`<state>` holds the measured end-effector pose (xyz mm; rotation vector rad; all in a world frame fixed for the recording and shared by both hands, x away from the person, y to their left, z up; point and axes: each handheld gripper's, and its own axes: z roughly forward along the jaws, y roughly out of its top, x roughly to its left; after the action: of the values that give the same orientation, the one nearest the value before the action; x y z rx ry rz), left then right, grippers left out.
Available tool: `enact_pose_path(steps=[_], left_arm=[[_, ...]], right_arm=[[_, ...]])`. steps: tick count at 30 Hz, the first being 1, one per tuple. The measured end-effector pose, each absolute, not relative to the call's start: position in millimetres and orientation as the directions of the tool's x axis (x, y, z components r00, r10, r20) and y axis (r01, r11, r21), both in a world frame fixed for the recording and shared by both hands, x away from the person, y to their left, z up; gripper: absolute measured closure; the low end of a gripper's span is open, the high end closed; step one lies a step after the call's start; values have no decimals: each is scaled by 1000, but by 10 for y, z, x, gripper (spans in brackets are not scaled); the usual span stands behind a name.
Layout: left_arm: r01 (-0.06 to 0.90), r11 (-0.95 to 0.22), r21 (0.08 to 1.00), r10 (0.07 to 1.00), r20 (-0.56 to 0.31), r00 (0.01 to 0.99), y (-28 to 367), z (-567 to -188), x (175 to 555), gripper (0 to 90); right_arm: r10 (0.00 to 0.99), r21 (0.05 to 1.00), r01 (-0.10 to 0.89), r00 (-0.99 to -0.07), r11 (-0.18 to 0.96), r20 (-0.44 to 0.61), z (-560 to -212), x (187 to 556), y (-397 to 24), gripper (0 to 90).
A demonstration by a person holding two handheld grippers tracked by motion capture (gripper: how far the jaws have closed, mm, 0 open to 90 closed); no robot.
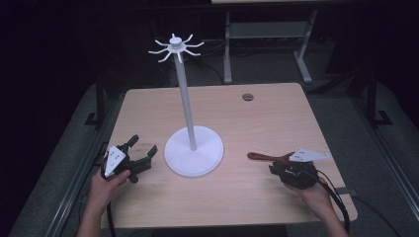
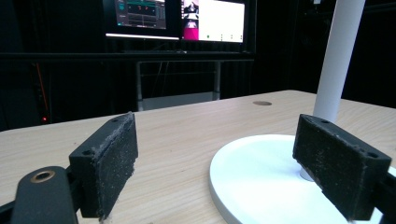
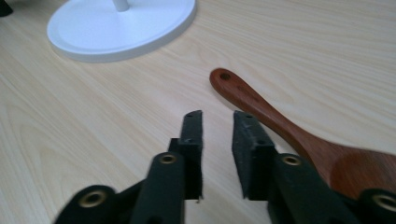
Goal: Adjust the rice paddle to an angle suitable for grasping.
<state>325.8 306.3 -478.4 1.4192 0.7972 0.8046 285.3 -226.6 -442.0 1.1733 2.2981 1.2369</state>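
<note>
Beside right hand-held gripper [image 3: 218,140]: spoon [image 3: 280,126], untouched.

A pale, matt wood-grain surface [image 1: 257,123] carries a smooth white hook stand [image 1: 192,150], its round base [image 3: 121,28] and slim pole [image 2: 337,56] plastic-looking with a soft satin sheen. Beside it lies a reddish-brown wooden spatula [image 3: 280,128], its polished handle showing dark grain and a faint gloss. The left tool [image 2: 229,163] has matt black jaws faced with coarse, gritty, foam-like pads [image 2: 116,158], flecked with pale dust. The right tool [image 3: 218,144] shows the same matt black finish, with brass-coloured metal rivets [image 3: 166,159] at its joints
</note>
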Motion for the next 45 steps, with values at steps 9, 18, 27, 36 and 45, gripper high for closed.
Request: enact_pose_path(steps=[9,18,27,36,45], left_arm=[[-1,-5,1000,856,5,517,3065,-4783,3256,134],[-2,-5,1000,856,5,517,3067,-4782,3256,134],[-2,1,1000,856,0,517,3074,-4783,3256,134],[0,-1,1000,856,1,517,3070,-4782,3256,134],[-1,-1,1000,856,1,517,3069,-4782,3256,134]], right_arm=[[723,797,504,-679,333,127,-4373,3117,-2018,898],[718,799,502,-684,332,131,-4394,3393,-1844,897],[718,771,527,-683,358,134,-4513,3501,-1714,897],[717,748,539,-686,387,123,-4630,3527,-1696,897],[722,734,545,-683,405,110,-4678,3536,-1687,898]])
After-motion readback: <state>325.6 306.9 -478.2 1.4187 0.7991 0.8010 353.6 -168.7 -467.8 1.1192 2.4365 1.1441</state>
